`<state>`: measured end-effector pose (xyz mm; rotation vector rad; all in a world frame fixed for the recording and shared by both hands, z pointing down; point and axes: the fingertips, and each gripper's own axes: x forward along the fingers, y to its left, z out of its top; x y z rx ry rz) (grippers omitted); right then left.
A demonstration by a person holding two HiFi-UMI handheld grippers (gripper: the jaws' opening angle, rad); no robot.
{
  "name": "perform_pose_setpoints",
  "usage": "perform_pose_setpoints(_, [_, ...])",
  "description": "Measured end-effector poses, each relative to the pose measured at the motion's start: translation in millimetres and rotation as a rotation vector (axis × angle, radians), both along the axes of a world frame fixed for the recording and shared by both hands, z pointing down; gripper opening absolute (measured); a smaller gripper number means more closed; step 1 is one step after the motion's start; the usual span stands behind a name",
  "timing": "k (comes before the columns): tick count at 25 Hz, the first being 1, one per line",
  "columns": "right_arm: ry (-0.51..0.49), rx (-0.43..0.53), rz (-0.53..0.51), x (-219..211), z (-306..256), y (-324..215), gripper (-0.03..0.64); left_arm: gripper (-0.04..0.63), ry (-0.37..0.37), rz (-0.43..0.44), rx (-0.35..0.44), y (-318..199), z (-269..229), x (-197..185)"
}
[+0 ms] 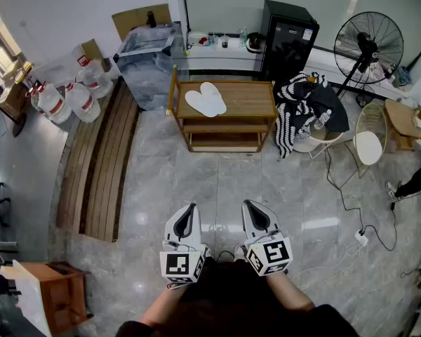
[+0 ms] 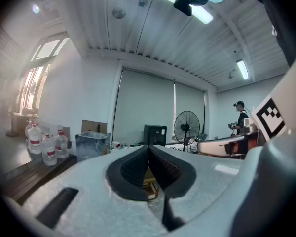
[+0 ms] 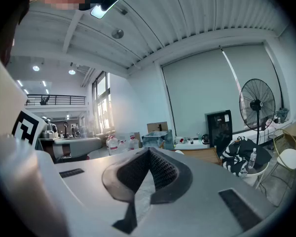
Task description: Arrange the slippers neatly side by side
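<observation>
Left gripper (image 1: 189, 210) and right gripper (image 1: 252, 209) hover low centre, jaws pressed together, nothing between them. White slippers (image 1: 205, 99) lie upper centre on the wooden table (image 1: 252, 101) (well away). They're likely light and floppy, so pinch a sole's edge.

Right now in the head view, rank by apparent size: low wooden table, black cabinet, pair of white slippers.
Largest: low wooden table.
Then: black cabinet.
Smallest: pair of white slippers.
The cabinet stands farther away, so its true size is unsure.
</observation>
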<state>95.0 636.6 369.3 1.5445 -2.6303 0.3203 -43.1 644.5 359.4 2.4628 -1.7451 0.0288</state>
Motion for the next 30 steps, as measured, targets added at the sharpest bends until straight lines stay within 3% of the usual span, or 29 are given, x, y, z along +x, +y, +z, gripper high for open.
perform_pose_setpoints(12, [-0.005, -0.02, -0.004, -20, 1, -2, 0.009, 0.015, 0.005, 0.019, -0.008, -3, 3, -17])
perform_pose_setpoints(30, [0.032, -0.009, 0.055, -89, 5, -4, 0.009, 0.015, 0.008, 0.062, -0.011, -1, 12, -92])
